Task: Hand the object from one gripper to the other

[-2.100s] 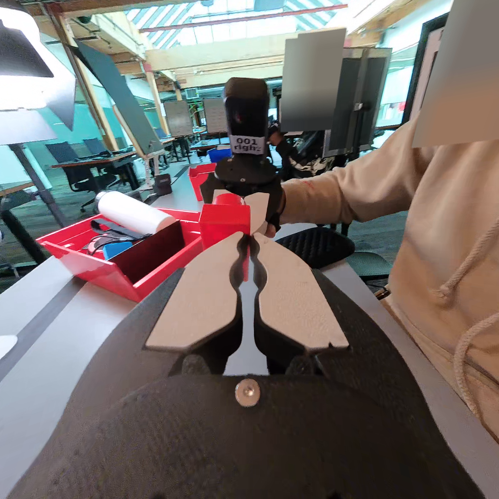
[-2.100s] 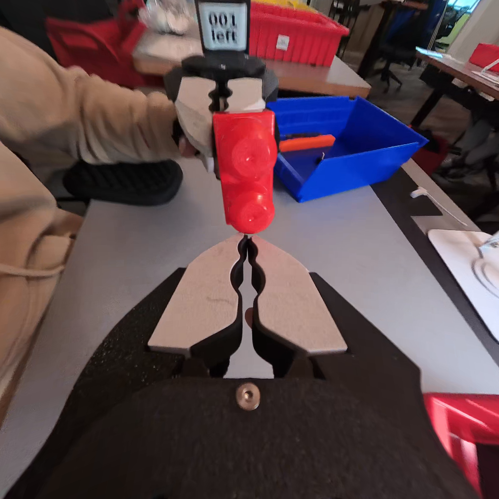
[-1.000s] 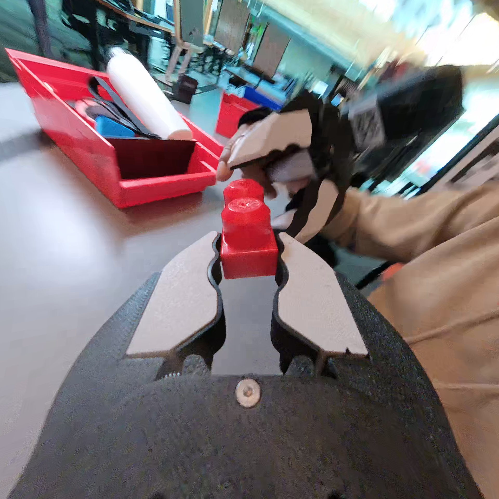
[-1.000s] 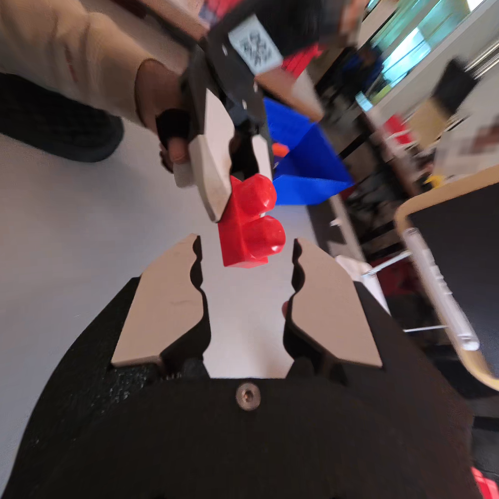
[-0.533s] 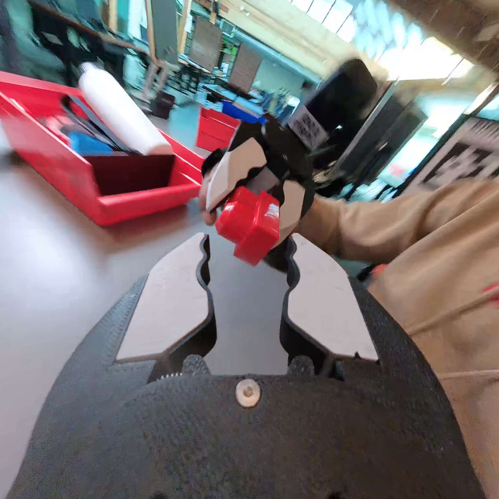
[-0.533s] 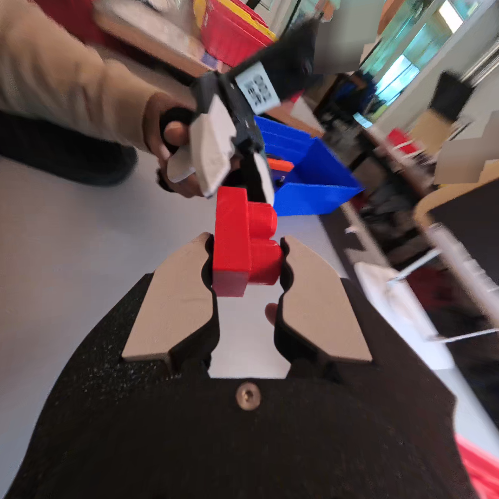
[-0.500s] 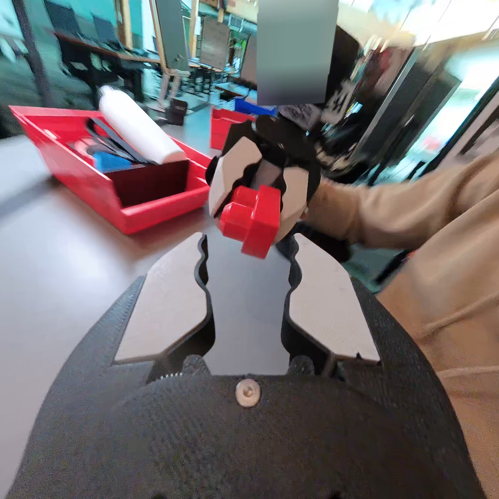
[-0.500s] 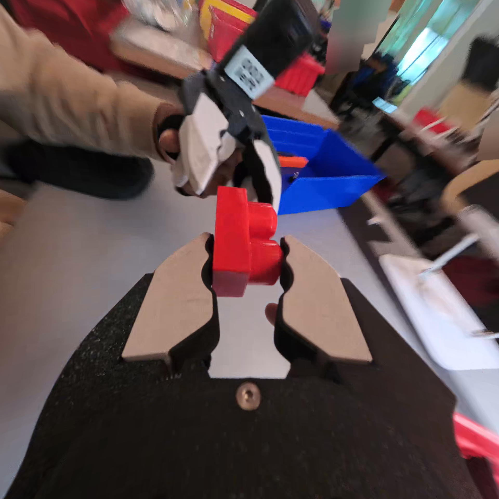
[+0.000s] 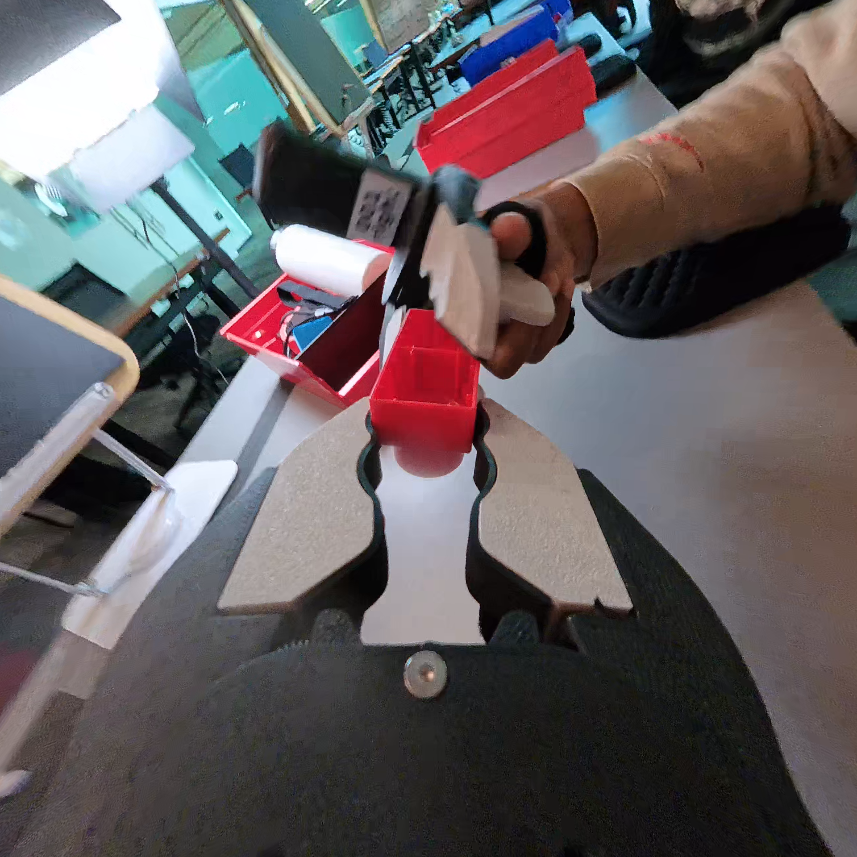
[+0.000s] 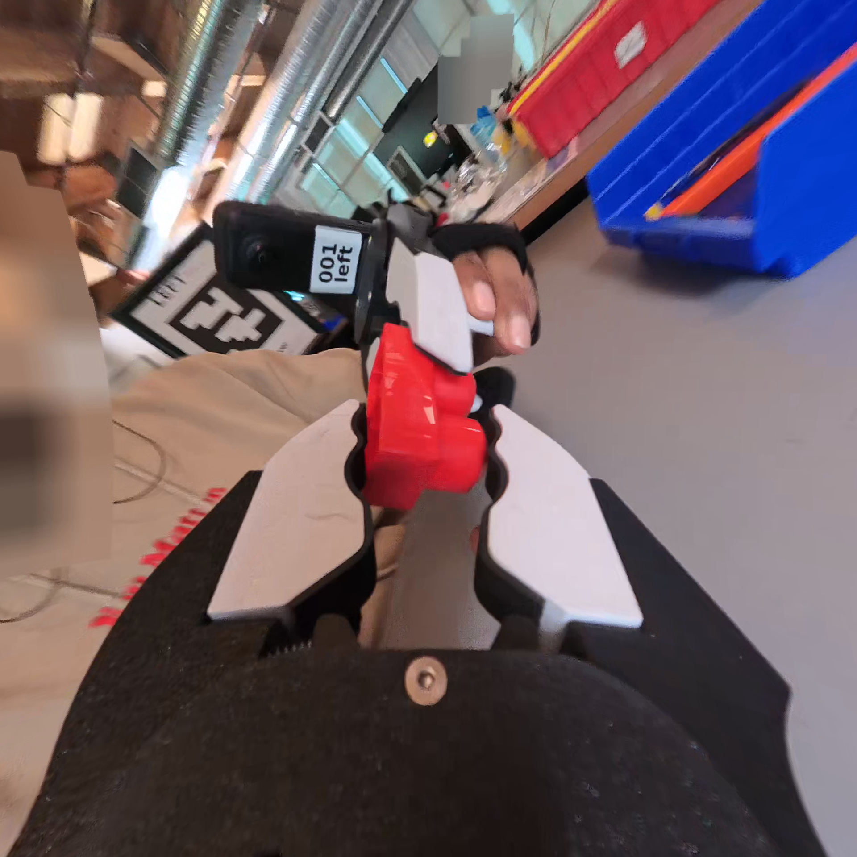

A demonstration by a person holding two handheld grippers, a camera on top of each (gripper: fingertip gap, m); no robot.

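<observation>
Gripping one red brick [image 9: 424, 394] from opposite ends, my left gripper [image 9: 424, 429] and right gripper [image 10: 424, 445] both clamp it above the grey table [image 9: 672, 463]. Left wrist view shows its hollow underside and one red bin [image 9: 320, 357]; right shows two studs and one blue bin [image 10: 765, 204].

Two wrist cams, close, facing each other; shared red block [image 9: 424, 385] [image 10: 419, 431].
</observation>
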